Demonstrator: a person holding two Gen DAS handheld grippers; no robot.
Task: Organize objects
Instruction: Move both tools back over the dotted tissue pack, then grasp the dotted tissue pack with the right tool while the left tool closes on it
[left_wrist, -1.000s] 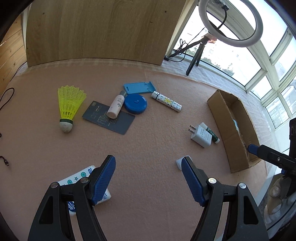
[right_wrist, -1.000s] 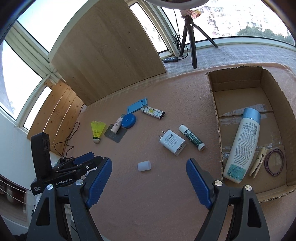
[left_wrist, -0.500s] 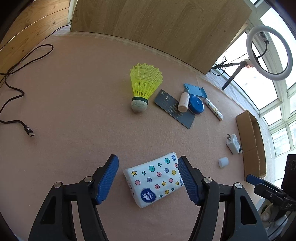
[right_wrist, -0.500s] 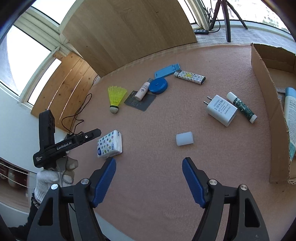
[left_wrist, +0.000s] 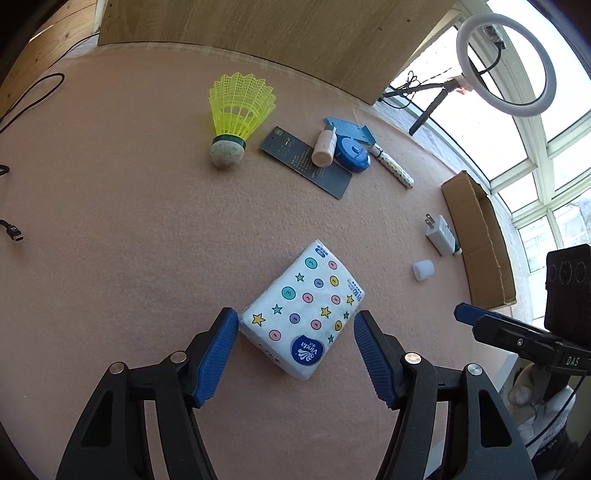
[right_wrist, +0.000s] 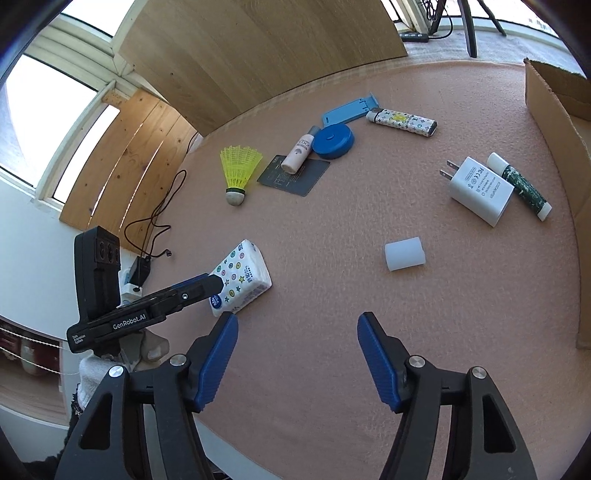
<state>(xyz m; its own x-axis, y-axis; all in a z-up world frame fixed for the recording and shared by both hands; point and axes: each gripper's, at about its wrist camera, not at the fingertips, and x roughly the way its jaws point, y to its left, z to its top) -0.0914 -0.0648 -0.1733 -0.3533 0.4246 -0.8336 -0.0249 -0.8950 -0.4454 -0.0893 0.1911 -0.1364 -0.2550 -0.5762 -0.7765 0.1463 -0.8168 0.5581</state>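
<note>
A white tissue pack (left_wrist: 303, 310) with coloured dots and stars lies on the pink mat. My left gripper (left_wrist: 293, 332) is open, its blue jaws on either side of the pack's near end. The pack also shows in the right wrist view (right_wrist: 240, 277), with the left gripper (right_wrist: 207, 282) at it. My right gripper (right_wrist: 297, 339) is open and empty over bare mat near the table's front edge. A cardboard box (left_wrist: 480, 236) stands at the right; its wall shows in the right wrist view (right_wrist: 554, 110).
On the mat lie a yellow shuttlecock (left_wrist: 236, 118), a dark card (left_wrist: 306, 162), a small bottle (left_wrist: 325, 144), a blue round case (left_wrist: 354, 153), a patterned lighter (right_wrist: 402, 122), a white charger (right_wrist: 480, 192), a green tube (right_wrist: 521, 184) and a white cap (right_wrist: 404, 253). A cable (left_wrist: 14, 232) lies at the left.
My left gripper has swung left and come down onto the tissue pack, which now sits between its jaws. My right gripper has turned left, away from the box.
</note>
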